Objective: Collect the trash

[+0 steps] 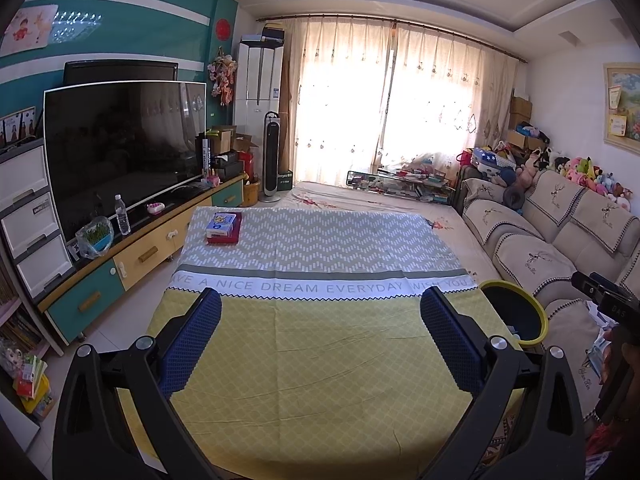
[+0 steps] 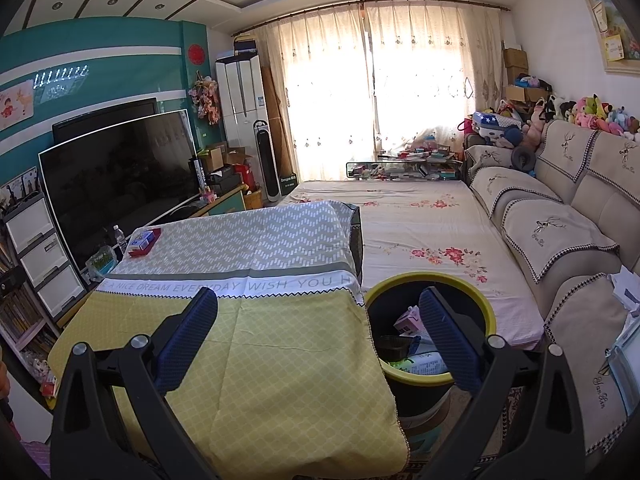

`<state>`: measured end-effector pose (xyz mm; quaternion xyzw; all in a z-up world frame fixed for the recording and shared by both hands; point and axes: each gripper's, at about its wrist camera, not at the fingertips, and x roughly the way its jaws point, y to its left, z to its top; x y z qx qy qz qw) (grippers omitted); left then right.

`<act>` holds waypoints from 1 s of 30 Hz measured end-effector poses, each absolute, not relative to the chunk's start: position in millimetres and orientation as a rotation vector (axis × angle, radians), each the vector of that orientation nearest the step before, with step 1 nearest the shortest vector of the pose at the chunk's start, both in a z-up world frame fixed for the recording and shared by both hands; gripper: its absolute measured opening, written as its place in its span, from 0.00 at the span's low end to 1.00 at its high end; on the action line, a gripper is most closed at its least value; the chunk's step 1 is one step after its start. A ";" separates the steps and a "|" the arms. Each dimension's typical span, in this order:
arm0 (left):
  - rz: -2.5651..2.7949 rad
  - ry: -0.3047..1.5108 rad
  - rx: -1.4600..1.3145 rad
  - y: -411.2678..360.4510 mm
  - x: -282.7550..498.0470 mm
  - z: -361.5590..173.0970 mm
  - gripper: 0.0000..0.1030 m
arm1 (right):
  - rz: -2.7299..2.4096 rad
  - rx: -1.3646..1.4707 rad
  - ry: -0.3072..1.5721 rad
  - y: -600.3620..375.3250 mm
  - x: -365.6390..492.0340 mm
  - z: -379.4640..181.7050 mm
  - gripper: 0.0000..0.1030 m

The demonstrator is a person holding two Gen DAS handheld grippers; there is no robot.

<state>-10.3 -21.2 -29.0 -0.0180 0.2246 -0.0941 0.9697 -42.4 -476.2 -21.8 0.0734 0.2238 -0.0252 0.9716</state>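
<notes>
Printed across the white band of the tablecloth (image 1: 320, 286): "HAVE A NICE DREAM EVERYDAY WISH YOU", cut off at 3 o'clock. Embroidered on the sofa cover (image 2: 600, 384), at 4 o'clock: script lettering, roughly "San Bin". On the green crate (image 2: 288, 182) under the curtain: white lettering, too small to read.

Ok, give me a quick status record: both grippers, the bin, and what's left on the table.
left gripper: open, empty, above the yellow part of the tablecloth
right gripper: open, empty, right finger over the bin
bin: yellow rim, beside the table's right edge; holds a pink carton, a black tray and other packaging
left on table: blue box stacked on a red box, far left corner
</notes>
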 end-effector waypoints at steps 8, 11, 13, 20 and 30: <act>-0.193 0.460 -0.032 -19.7 -7.7 -32.6 0.95 | -0.051 0.150 0.453 -475.9 -41.9 -24.4 0.93; -0.193 0.462 -0.032 -19.3 -7.8 -33.6 0.95 | -0.052 0.149 0.453 -475.8 -41.9 -23.9 0.93; -0.193 0.463 -0.032 -19.4 -7.4 -33.8 0.95 | -0.052 0.150 0.452 -475.8 -41.7 -24.0 0.93; -0.195 0.475 -0.033 -19.2 -5.6 -37.2 0.95 | -0.053 0.150 0.453 -475.9 -41.9 -23.0 0.93; -0.221 0.484 -0.069 -13.9 0.2 -41.0 0.95 | -0.051 0.151 0.456 -476.3 -41.2 -25.8 0.93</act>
